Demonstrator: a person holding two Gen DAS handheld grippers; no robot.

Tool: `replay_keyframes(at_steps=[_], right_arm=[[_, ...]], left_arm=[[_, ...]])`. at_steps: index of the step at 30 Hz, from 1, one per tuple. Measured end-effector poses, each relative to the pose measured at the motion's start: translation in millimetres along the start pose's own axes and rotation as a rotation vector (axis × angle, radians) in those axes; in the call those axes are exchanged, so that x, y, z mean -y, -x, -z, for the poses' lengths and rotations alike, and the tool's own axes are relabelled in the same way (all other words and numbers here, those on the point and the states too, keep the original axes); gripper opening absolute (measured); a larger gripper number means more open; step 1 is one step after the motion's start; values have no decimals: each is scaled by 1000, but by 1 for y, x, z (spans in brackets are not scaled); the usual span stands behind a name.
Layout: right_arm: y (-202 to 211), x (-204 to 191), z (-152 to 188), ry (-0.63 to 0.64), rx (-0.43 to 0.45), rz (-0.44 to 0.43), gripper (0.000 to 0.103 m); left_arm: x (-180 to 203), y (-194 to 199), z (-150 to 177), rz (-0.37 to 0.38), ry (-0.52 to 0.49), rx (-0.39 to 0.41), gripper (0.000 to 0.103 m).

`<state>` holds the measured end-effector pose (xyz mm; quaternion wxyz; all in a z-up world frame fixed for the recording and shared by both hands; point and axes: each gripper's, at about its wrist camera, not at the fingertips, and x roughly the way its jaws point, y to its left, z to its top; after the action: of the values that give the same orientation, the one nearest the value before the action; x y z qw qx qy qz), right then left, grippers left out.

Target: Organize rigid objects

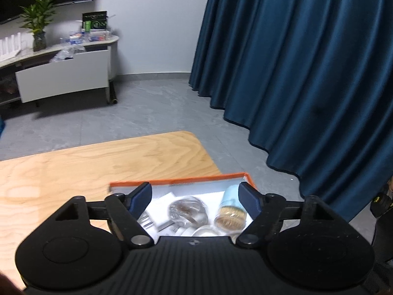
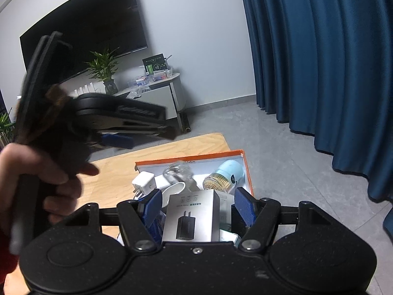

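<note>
An orange box [image 1: 176, 181] [image 2: 186, 158] with a white inside stands at the right end of the wooden table [image 1: 98, 167]. In it lie a light-blue device with a gold mesh head [image 1: 229, 212] [image 2: 227, 174], a clear plastic item [image 1: 188, 210] [image 2: 178, 172], a white charger plug [image 2: 143, 184] and a silver charger carton [image 2: 191, 217]. My left gripper [image 1: 195, 196] hovers open over the box, holding nothing. My right gripper [image 2: 199, 204] is open too, its blue pads either side of the silver carton with a gap on each side.
A person's hand [image 2: 49, 179] holds the blurred left gripper at the left of the right wrist view. A dark blue curtain [image 1: 307, 73] hangs close on the right. Across the grey floor stands a white cabinet [image 1: 63, 73] with an open drawer, a plant [image 1: 36, 17] and clutter.
</note>
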<state>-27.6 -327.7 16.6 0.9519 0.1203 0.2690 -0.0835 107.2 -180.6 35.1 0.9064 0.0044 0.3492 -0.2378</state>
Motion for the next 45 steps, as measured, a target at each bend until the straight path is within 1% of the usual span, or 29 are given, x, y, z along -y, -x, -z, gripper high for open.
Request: replay_keyframes(at_steps=[2,4,8,10,14,15,19,27,35,45], right_arm=[[4,-1,-1,2,1,-3,79],[9,-3,1,13,1,-4,79],[18,-7,5,32,-11,-5,79],[24,-7,8,35,-12,-7,80],[34,-7,15,43,-23,-2,80],[36,-7,16,44,-25,-1,80],[46,-7,22,60,-38,5,80],[55,-7,32,83,-73,21,83],[54,-9,36,92,-89,32,83],[50,-8,37,91,-103,38,84]], left_arm=[[0,10,4,-25,-7,5,85],[-3,22,12,-53,6,7,90],[-5,39,27,-90,2,-20,94],[-7,48,36,-114,14,-24,99],[-5,62,51,-134,19,-46,100],[-4,64,54,-136,25,-47,103],[-3,70,67,-153,57,-65,103],[2,76,90,-167,74,-106,103],[7,77,100,-199,61,-123,103],[7,72,103,-218,60,-138,103]])
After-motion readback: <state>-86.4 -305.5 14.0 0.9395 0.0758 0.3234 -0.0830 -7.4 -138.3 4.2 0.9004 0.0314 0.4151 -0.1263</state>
